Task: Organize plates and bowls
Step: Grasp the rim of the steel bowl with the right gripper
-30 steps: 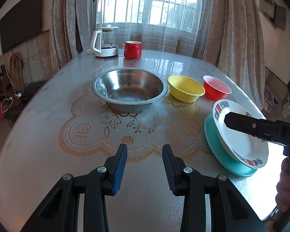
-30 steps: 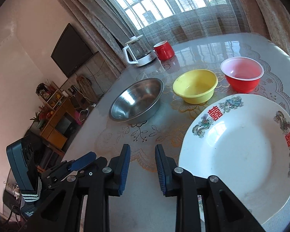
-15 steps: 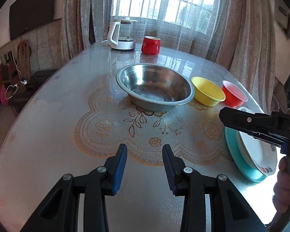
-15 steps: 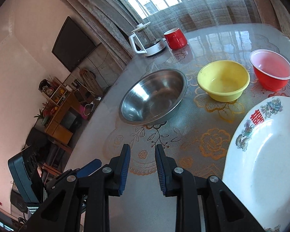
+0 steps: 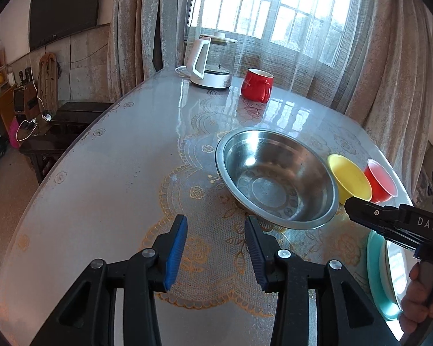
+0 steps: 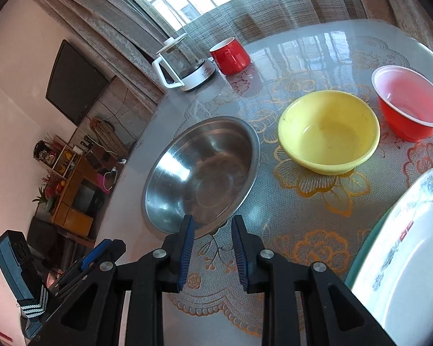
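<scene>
Both grippers have swung away from the plates (image 6: pixel 404 274) toward the steel bowl (image 6: pixel 202 173); the left gripper (image 5: pixel 215 230) has just been opening, empty, and the right gripper (image 6: pixel 212 230) stays narrowly parted, empty.

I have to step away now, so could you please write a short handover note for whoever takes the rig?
Left gripper: empty, jaws just opened a little wider.
Right gripper: empty, jaws apart, near the steel bowl.
White plate lies on the teal plate, so plates look stacked.
Steel bowl, yellow bowl and red bowl stand apart in a row.
Left: probably nest the bowls.
</scene>
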The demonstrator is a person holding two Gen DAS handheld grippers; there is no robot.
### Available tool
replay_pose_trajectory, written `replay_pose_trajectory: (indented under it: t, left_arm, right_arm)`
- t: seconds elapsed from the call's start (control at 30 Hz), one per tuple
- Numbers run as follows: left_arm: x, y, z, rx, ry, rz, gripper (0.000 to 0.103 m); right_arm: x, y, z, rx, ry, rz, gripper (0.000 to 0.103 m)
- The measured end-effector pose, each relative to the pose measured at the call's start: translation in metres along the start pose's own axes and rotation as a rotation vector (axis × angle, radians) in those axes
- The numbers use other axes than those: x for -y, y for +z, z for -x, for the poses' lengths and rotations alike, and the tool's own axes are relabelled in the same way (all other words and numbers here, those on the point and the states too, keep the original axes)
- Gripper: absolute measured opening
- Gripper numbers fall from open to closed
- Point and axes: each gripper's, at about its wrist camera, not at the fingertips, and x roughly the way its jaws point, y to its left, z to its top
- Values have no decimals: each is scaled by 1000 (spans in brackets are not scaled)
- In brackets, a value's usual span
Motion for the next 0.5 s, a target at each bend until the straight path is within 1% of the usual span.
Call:
replay_pose_trajectory:
  t: [0.2, 0.37, 0.43, 0.5]
  left_arm:
    - [-4, 18, -22, -18, -28, 9, 45]
    - [-4, 31, -42, -38, -54, 9, 46]
    - [-3, 35, -49, -43, -52, 3, 46]
    - [-3, 40, -57, -51, -58, 1, 46]
  right_arm:
    - [7, 17, -18, 1, -28, -37, 30]
    - [10, 28, -22, 23, -47, -47, 31]
    - [13, 29, -22, 32, -63, -49, 31]
    - [16, 31, -26, 23, -67, -61, 32]
